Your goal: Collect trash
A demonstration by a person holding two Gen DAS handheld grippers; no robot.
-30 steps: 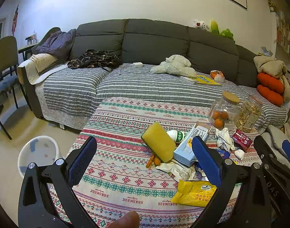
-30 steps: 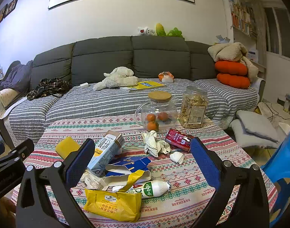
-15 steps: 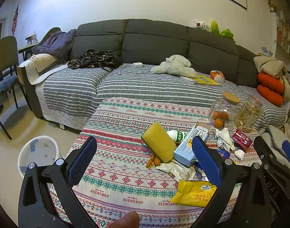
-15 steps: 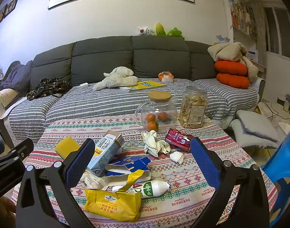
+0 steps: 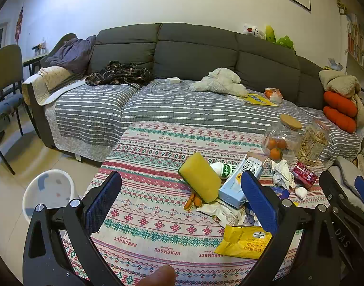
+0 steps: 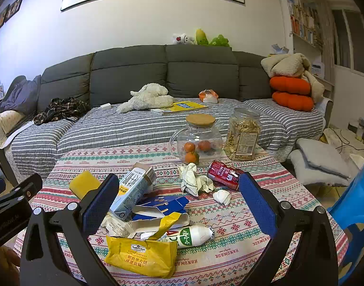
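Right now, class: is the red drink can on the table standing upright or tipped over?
Tipped over. The red can lies on its side on the tablecloth, its printed label reading sideways, beside the crumpled white paper.

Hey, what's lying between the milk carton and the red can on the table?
A crumpled white paper wad sits between the milk carton and red can, clearest in the right wrist view.

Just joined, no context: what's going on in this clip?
A person holds two handheld grippers over a table littered with trash. Both the left gripper and the right gripper are open and empty. Nothing is picked up yet: the yellow wrapper, milk carton, red can and crumpled paper all lie on the cloth. A white bin sits on the floor by the table.
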